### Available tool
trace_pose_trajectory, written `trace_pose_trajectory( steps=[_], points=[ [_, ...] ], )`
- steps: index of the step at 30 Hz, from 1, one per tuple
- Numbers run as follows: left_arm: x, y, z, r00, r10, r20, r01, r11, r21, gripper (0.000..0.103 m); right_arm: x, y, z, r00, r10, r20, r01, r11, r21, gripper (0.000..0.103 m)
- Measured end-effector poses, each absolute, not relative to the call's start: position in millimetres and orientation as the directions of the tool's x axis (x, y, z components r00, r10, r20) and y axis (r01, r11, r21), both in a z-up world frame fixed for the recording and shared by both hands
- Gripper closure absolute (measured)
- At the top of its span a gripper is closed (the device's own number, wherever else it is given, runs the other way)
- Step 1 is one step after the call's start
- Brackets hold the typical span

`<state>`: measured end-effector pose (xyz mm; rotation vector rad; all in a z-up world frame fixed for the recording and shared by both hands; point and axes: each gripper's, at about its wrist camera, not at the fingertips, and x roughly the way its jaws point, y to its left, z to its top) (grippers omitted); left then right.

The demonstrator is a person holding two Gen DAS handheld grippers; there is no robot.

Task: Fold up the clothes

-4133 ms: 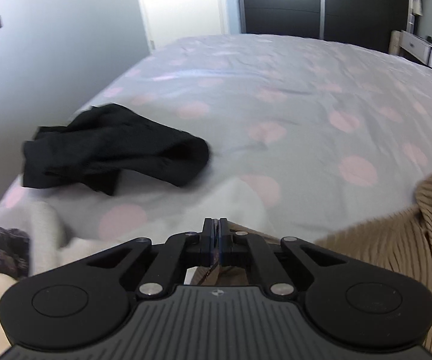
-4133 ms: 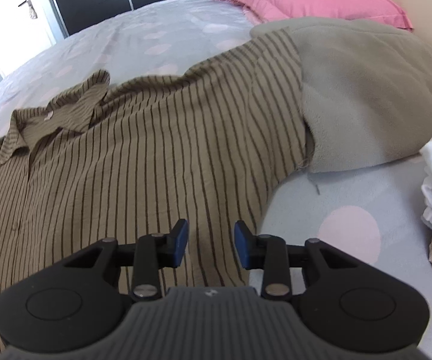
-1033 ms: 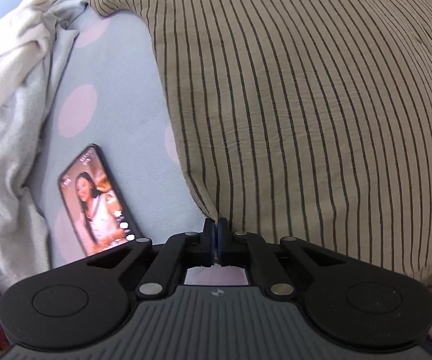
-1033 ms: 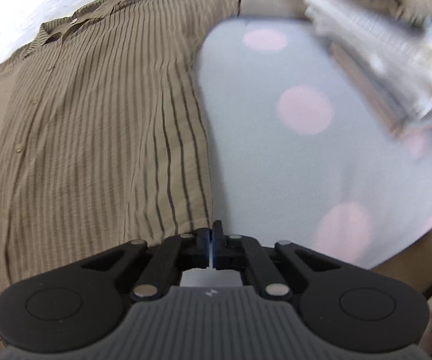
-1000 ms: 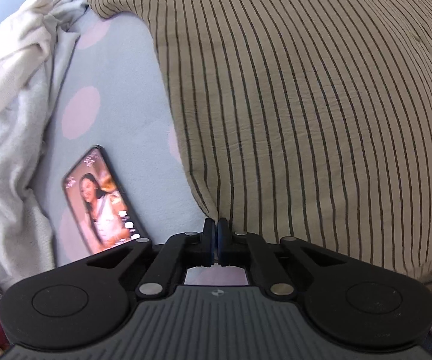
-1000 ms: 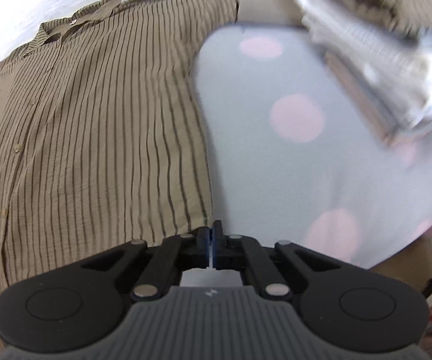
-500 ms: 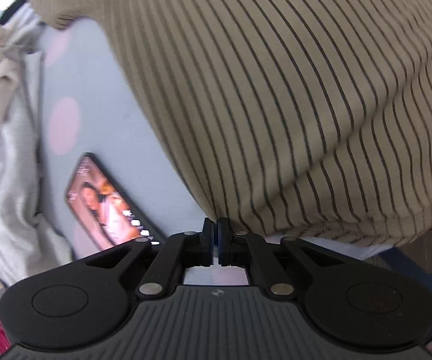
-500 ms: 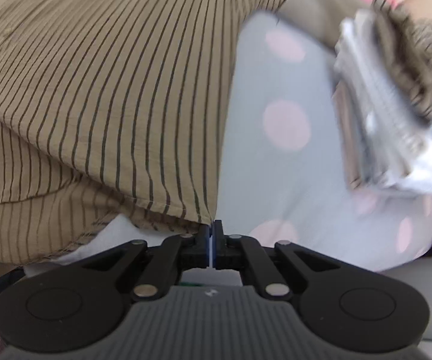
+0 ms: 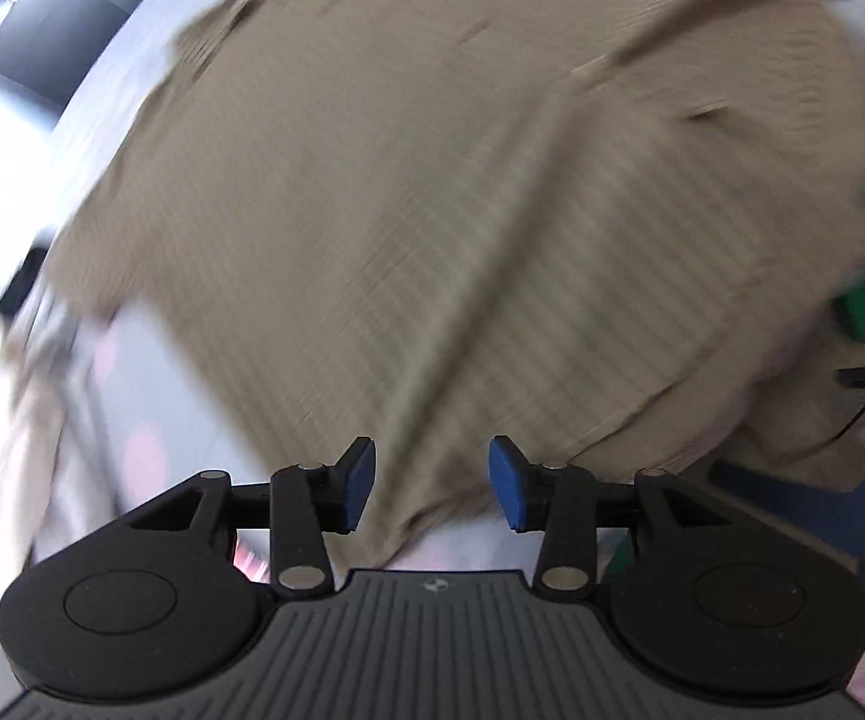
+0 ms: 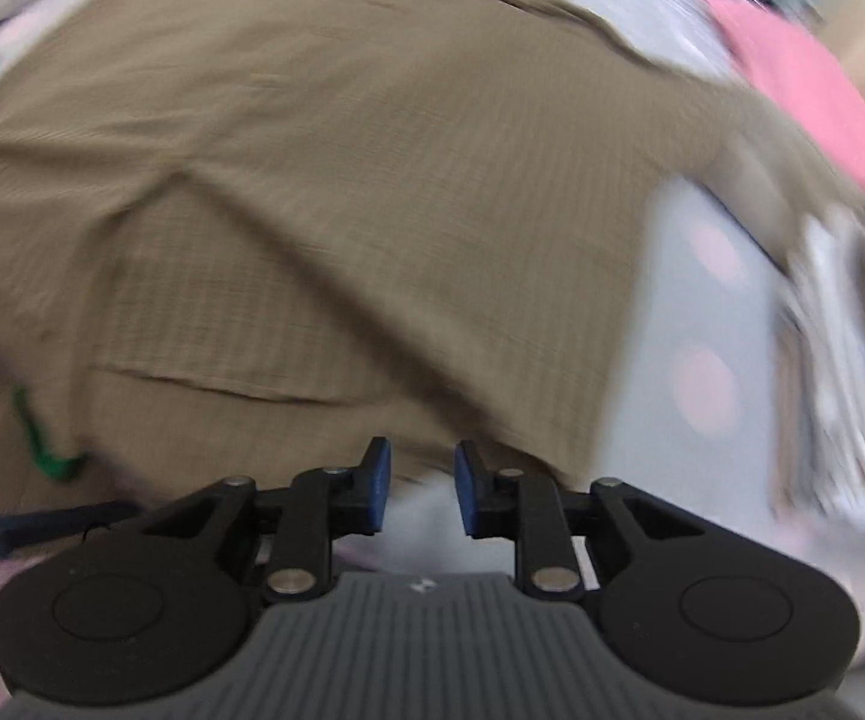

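The tan striped shirt [image 9: 462, 210] lies spread over the grey bed with pink dots, blurred by motion; its hem droops over the near bed edge. It fills the right wrist view [image 10: 342, 180] too. My left gripper [image 9: 432, 483] is open, jaws wide apart, with the shirt's hem corner just beyond and between them. My right gripper [image 10: 422, 489] is open with a narrower gap, and the shirt's hem lies just past its fingertips. Neither holds cloth.
A pile of pale clothes [image 9: 30, 372] lies left of the shirt. A stack of folded clothes [image 10: 840, 348] sits at the right, with a pink pillow [image 10: 804, 84] beyond. A green object [image 9: 864, 306] and floor show below the bed edge.
Both grippers were shut on the shirt's hem corners half a second ago; both have opened and let the hem drop. The views swung fast and are blurred.
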<state>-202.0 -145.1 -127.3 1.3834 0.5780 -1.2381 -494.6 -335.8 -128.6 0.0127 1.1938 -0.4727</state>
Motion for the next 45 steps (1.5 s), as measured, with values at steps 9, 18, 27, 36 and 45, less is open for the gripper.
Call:
trace_pose_trajectory(
  steps=[9,18,27,36,45],
  points=[
    [-269,-146,-158,0.208,-0.424,-0.882,0.833,-0.395,0.387,0.056,-446,-262,-156,0.434,-0.187,-0.881,0.093,0.982,-0.162,0.061],
    [-263,-145,-158,0.072,-0.440,-0.895,0.903,-0.352,0.246,0.103,-427,-269,-169,0.454,-0.150,-0.878,0.159,0.984,-0.086,0.098],
    [-267,-125,-138,-0.076,-0.408,-0.910,0.902,-0.418,0.112,0.103,-449,-267,-138,0.539,-0.025,-0.842,0.107,0.993,0.039,0.099],
    [-288,-95,-161,0.062,-0.434,-0.899,0.788,-0.531,0.311,0.057,-460,-252,-140,0.445,-0.040,-0.894,0.011,0.999,-0.039,0.071],
    [-284,-53,-193,0.285,-0.450,-0.847,0.468,-0.706,0.532,0.054,-489,-242,-154,0.289,-0.205,-0.935,-0.250,0.927,-0.281,0.059]
  ],
)
